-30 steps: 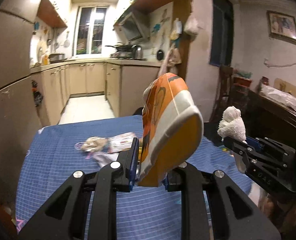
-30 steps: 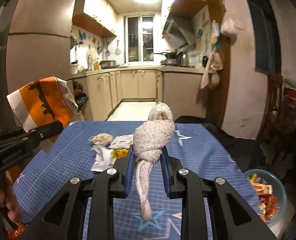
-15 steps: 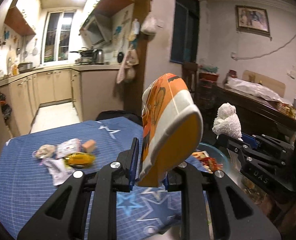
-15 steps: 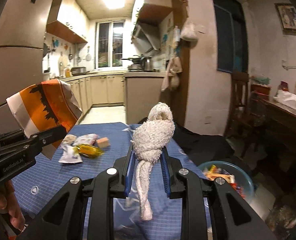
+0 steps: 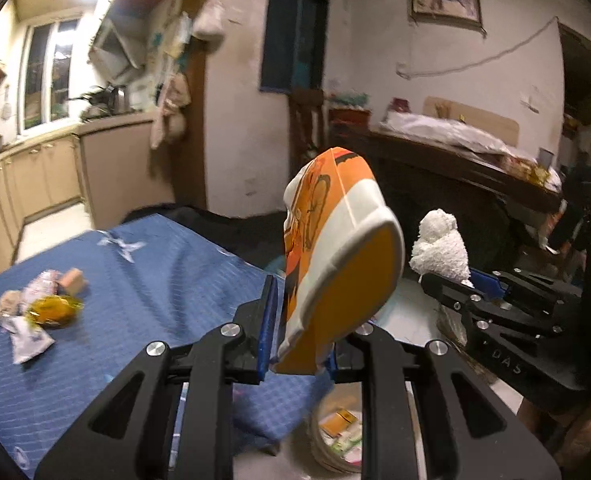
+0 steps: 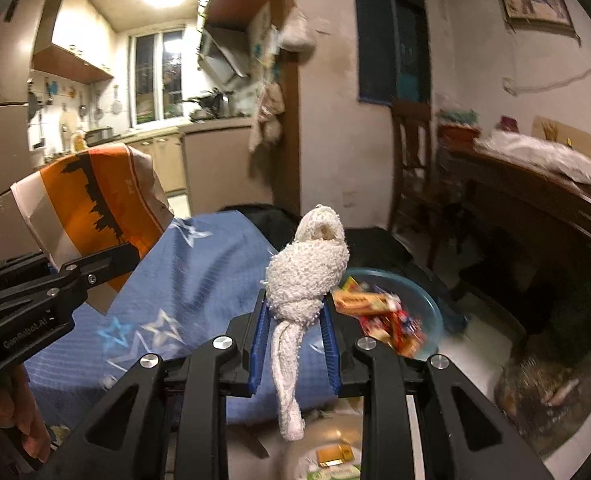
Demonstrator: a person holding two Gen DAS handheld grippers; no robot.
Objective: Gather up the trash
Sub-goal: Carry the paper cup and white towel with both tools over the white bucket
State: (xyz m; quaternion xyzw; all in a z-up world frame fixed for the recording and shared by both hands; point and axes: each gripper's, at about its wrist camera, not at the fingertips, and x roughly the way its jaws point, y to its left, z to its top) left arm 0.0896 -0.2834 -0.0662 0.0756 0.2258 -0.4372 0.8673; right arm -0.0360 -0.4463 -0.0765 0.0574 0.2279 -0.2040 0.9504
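Note:
My left gripper [image 5: 297,330] is shut on an orange and white paper cup [image 5: 335,248], held in the air past the right edge of the blue table [image 5: 143,280]; the cup also shows in the right wrist view [image 6: 95,208]. My right gripper [image 6: 293,340] is shut on a twisted white rag [image 6: 307,276], also seen in the left wrist view [image 5: 441,248]. Loose wrappers and a yellow packet [image 5: 49,308] lie on the table at the left. A blue basin [image 6: 419,300] with colourful wrappers sits on the floor beyond the table.
A round container with wrappers [image 5: 339,432] stands on the floor below my grippers. A dark cabinet [image 6: 535,216] and a wooden chair [image 6: 411,152] stand at the right. Kitchen counters [image 6: 167,156] are at the back left.
Both grippers have swung to the right, away from the table's middle towards its right edge, still holding the cup and the rag. The blue basin and floor container have come closer.

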